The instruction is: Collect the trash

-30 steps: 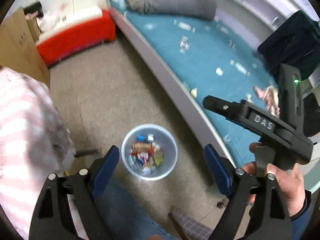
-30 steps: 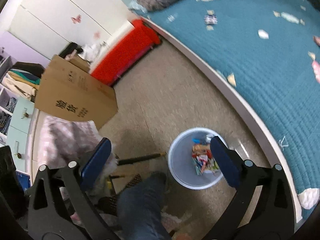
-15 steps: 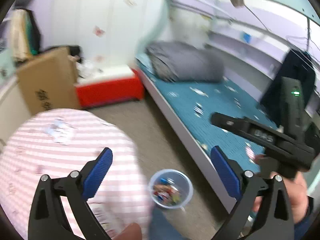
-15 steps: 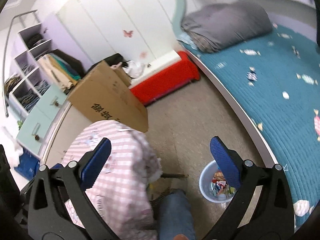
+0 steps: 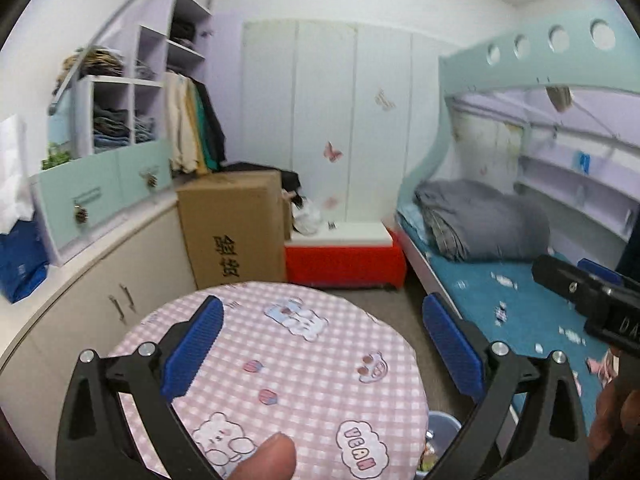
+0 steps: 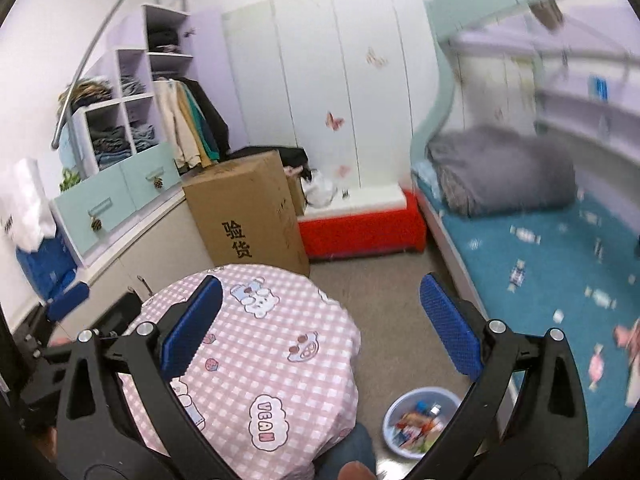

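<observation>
Left gripper [image 5: 320, 340], right gripper [image 6: 320, 328]: jaws wide, empty. Grey plastic bin [image 6: 420, 420], part-filled, near floor right. Wrappers [image 6: 520, 272] scattered on teal bedspread [image 6: 540, 280]. Step: between pickups; next, likely reach bedward.

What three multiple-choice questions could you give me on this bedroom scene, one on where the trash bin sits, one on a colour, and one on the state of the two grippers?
1. Where is the trash bin?
A. On the bed
B. On the floor between the round table and the bed
C. On top of the cardboard box

2. What colour is the tablecloth on the round table?
A. Pink and white check
B. Plain green
C. Black

3. How do the left gripper and right gripper stand?
A. Both shut on wrappers
B. One shut, one open
C. Both open and holding nothing

Answers: 1 B, the bin stands on the carpet beside the bed frame. 2 A, the check pattern with bear prints shows in both views. 3 C, each pair of blue pads stands wide apart with nothing between.
</observation>
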Available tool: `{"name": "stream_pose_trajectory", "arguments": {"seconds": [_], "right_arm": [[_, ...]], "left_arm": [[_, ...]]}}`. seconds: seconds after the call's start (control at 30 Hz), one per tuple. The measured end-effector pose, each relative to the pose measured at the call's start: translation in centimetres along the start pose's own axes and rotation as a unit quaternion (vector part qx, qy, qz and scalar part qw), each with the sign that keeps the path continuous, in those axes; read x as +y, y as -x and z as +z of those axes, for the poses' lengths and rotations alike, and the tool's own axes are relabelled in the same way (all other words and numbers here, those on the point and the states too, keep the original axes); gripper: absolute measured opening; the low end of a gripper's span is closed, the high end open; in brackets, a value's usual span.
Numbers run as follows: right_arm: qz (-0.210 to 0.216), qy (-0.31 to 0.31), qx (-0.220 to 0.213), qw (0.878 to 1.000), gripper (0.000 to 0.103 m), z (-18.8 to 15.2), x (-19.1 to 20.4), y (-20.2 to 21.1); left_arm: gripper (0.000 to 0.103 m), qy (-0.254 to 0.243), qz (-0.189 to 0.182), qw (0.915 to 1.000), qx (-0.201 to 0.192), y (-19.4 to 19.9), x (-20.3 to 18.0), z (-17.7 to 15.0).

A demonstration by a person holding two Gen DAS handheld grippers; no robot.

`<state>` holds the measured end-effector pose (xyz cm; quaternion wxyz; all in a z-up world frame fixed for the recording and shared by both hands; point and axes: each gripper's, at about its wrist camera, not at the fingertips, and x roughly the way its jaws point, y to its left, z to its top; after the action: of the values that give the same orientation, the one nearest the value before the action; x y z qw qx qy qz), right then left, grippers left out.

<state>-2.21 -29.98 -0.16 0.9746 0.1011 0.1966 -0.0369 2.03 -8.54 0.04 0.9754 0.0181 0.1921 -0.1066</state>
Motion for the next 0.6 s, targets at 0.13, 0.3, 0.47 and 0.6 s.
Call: {"name": "stream_pose_trajectory", "arguments": {"seconds": [0.13,0.3,0.47,0.6], "right_arm": [[-0.005,0.027,-0.026,0.999,0.097,0.6,2.2,1.8],[-0.007,0.046,-0.045,0.998,0.097,0.8,3.7,3.3],[-0.007,0.056,-0.051,0.997,0.097,0.5,4.8,3.8],[-0.009,0.056,-0.047,0.997,0.097,0.4,5.2,3.8]], "left_arm": [[0.098,0.009,0.022,0.9993,-0.030,2.4,1.1,0.4],[0.098,0.017,0.036,0.9980,-0.050,4.4,1.8,0.2],[0.098,0.026,0.038,0.9974,-0.055,5.3,2.4,0.2],[0.098,0.029,0.037,0.9973,-0.056,5.3,2.5,0.1]]}}
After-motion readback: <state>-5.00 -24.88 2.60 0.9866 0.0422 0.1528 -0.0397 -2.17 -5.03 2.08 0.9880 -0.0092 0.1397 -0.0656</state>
